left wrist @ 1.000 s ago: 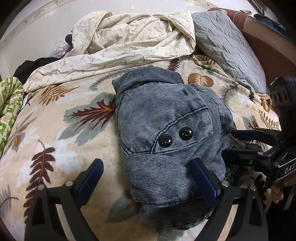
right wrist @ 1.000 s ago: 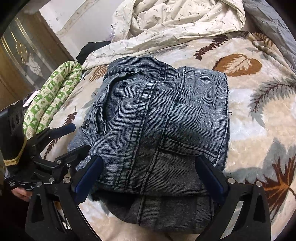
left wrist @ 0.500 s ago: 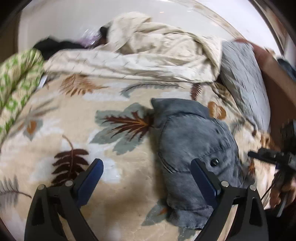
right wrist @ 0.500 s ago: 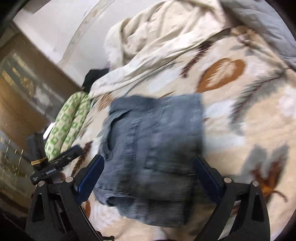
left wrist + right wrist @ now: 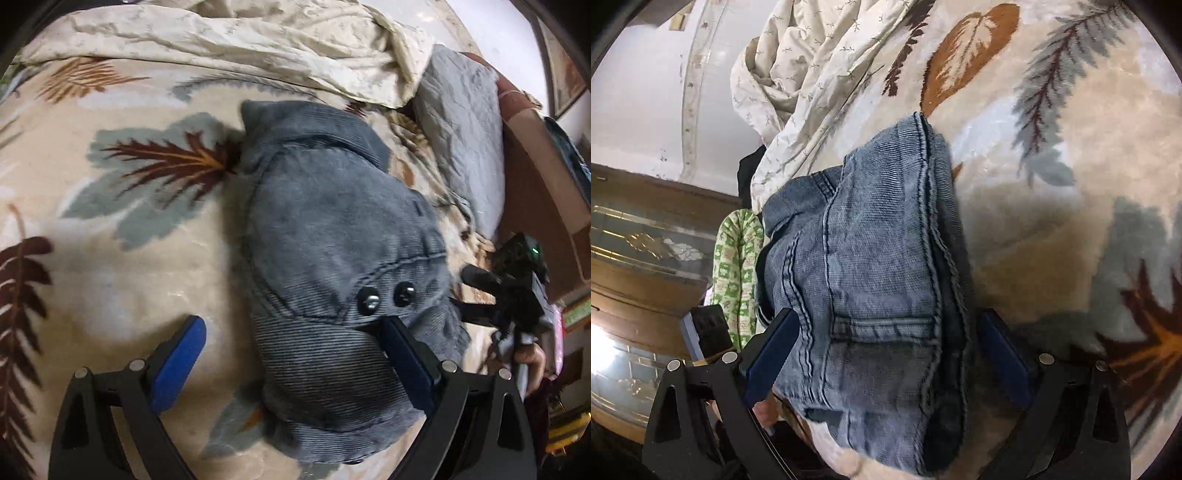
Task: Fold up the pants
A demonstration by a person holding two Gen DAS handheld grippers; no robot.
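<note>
Leaf-print blanket (image 5: 122, 280), white wall (image 5: 639, 92), wood cabinet (image 5: 635, 280)

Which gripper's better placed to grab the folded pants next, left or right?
Right, probably. The right gripper is open with the folded pants between its fingers; the left gripper is open but offset, mostly over the blanket.

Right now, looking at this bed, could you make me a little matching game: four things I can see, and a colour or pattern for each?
Things:
1. pants
2. sheet
3. pillow
4. blanket

Looks:
a. plain grey, crinkled
b. blue-grey denim, folded
c. beige with large leaves
d. cream with tiny sprigs, rumpled

Pairs: 1-b, 2-d, 3-a, 4-c
</note>
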